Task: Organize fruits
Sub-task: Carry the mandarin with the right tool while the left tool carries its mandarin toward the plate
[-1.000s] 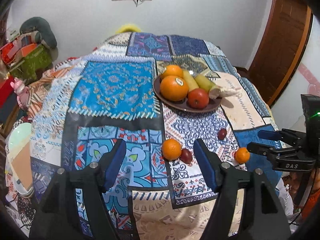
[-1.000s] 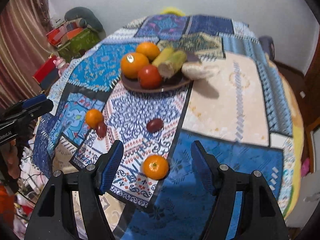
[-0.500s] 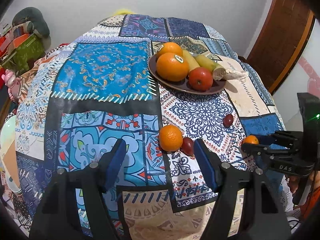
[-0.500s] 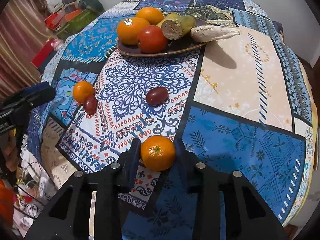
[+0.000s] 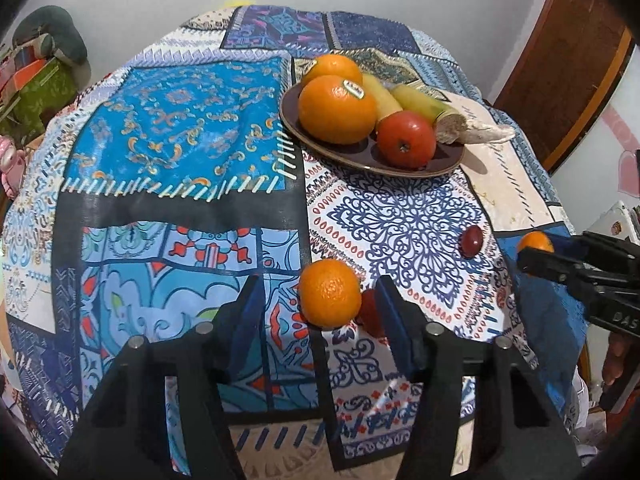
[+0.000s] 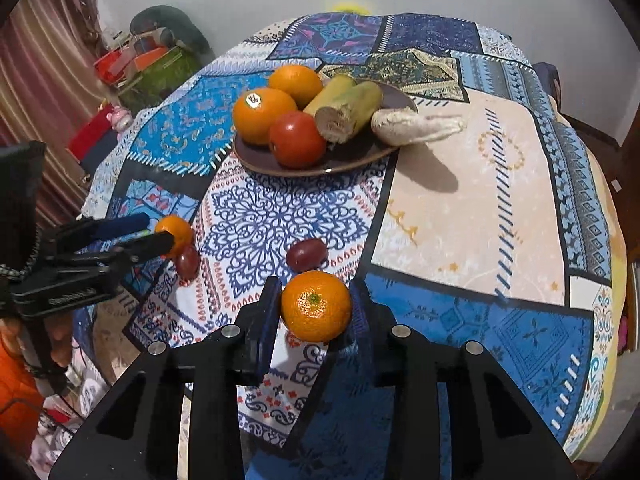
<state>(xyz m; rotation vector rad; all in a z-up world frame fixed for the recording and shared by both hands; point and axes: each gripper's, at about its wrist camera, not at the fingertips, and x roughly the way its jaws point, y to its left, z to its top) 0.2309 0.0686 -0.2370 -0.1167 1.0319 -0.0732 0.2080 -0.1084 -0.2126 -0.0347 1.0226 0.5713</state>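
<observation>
On the patchwork cloth, a small mandarin lies between the fingers of my left gripper. Its jaws are closing, and a gap still shows on the left side. A dark red grape-like fruit touches this mandarin next to the right finger. My right gripper is shut on a second mandarin near the table's front edge. Another red fruit lies just beyond it. Further back, a brown plate holds two oranges, a red tomato-like fruit, two yellow-green pieces and a pale root.
The round table's edge drops off close behind both grippers. In the left wrist view the right gripper comes in from the right edge. Boxes and a cushion stand at the back left, and a wooden door at the right.
My left gripper has come down and forward around the mandarin, and its jaws have narrowed. The right gripper shut on its mandarin early on and has held still since.
</observation>
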